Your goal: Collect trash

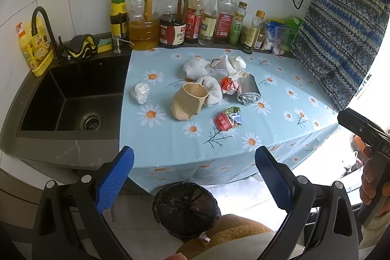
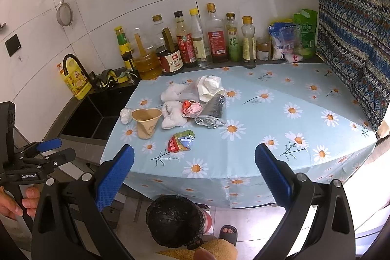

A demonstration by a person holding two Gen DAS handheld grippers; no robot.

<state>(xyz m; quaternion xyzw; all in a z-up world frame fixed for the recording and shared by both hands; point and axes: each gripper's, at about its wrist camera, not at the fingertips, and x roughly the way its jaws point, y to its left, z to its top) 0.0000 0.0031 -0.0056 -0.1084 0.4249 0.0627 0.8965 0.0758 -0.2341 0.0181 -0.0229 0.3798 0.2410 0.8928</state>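
Observation:
Trash lies in a pile on the daisy-print tablecloth (image 1: 280, 94): a crushed tan paper cup (image 1: 187, 100) (image 2: 146, 122), a red snack wrapper (image 1: 228, 119) (image 2: 181, 141), a silver foil bag (image 1: 248, 89) (image 2: 213, 111), a small white paper ball (image 1: 141, 92) (image 2: 126, 115), white tissue wads (image 1: 212, 90) and a white cup (image 2: 209, 88). A bin with a black liner (image 1: 185, 208) (image 2: 175, 221) stands on the floor below the counter edge. My left gripper (image 1: 195, 177) is open and empty, held above the bin. My right gripper (image 2: 195, 176) is open and empty, also short of the counter.
A row of oil and sauce bottles (image 1: 195, 18) (image 2: 195, 40) lines the back wall. A black sink (image 1: 70, 99) with a faucet lies left of the cloth. A patterned curtain (image 1: 341, 40) hangs at the right. The person's sandalled foot (image 2: 228, 233) is by the bin.

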